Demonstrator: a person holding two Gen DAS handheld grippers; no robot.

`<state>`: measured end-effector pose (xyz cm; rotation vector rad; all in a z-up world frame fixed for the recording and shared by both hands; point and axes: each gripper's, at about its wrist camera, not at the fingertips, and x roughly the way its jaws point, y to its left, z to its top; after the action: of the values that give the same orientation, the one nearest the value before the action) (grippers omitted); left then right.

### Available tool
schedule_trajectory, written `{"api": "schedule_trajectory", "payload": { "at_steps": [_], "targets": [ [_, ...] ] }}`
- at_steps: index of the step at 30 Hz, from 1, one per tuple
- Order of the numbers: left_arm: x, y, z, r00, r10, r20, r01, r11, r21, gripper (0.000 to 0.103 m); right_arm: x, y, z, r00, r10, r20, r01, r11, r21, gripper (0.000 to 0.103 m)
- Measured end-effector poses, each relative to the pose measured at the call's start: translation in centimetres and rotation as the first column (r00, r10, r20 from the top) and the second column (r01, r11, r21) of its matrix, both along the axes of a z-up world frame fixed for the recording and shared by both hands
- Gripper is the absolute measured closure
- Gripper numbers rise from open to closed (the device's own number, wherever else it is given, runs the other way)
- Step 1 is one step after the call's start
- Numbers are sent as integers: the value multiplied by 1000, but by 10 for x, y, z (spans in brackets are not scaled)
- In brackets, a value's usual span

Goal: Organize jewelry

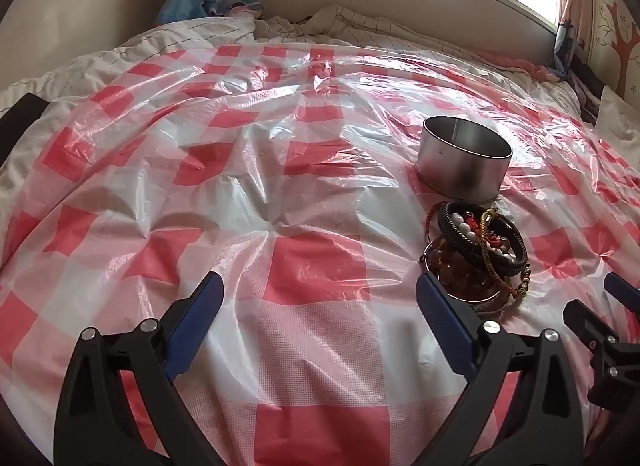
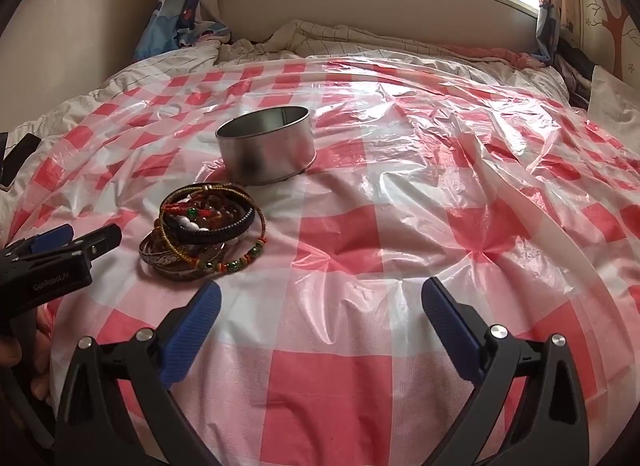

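The bed is covered by a glossy, wrinkled plastic sheet in red and white checks. On it stands a round metal tin, smooth, with no lid. Just near of the tin lies the pile of bracelets: beaded, braided and metal rings, stacked flat. The left tongs stand wide open and empty; the pile is just right of their right finger, so this hand is nearer. The right tongs are also wide open and empty, with the pile to their far left.
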<state>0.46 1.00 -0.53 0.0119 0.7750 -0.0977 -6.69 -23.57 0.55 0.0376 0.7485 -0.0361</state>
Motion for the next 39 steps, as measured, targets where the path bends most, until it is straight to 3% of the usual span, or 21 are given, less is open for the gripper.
{"api": "schedule_trajectory", "payload": {
  "at_steps": [9, 39],
  "targets": [
    [1, -7, -1, 1000, -15, -5, 15, 999, 40, 9, 0, 1, -1, 1000, 1, -1, -1, 1000, -6, 7],
    [-2, -11, -2, 1000, -22, -3, 22, 998, 64, 7, 1, 3, -2, 1000, 0, -5, 0, 1000, -12, 7]
  ]
}}
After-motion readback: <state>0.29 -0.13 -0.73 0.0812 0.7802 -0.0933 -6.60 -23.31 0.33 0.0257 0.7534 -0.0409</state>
